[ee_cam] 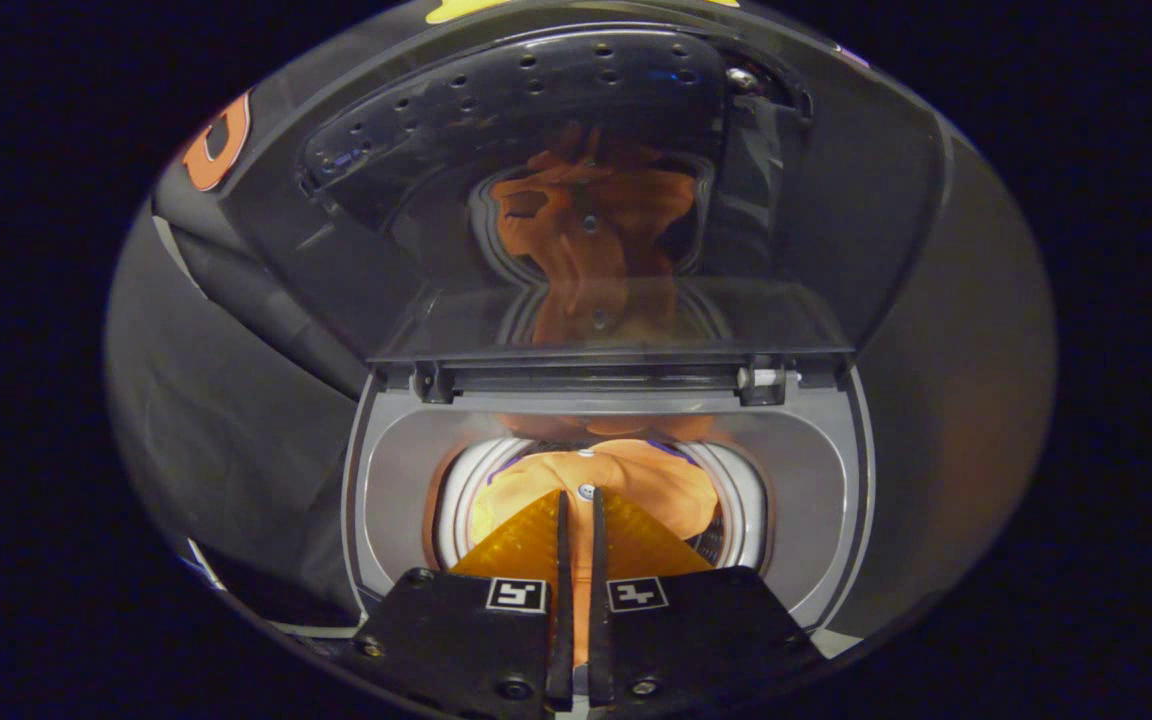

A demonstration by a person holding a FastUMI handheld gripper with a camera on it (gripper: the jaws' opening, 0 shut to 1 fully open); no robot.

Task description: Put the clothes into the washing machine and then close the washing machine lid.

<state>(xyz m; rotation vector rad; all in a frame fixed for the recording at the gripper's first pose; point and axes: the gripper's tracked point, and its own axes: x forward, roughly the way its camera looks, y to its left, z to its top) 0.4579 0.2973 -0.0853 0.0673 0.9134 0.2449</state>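
I see my gripper (577, 505) low in the frame's centre, fingers nearly together and pinching an orange garment (626, 480) in the washing machine (816, 480) drum. The lid (576, 200) stands open, filling the upper frame.

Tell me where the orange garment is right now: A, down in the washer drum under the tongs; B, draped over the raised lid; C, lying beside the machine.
A: the orange garment sits inside the drum, with the nearly closed tongs just above it and the lid raised, mirroring it.
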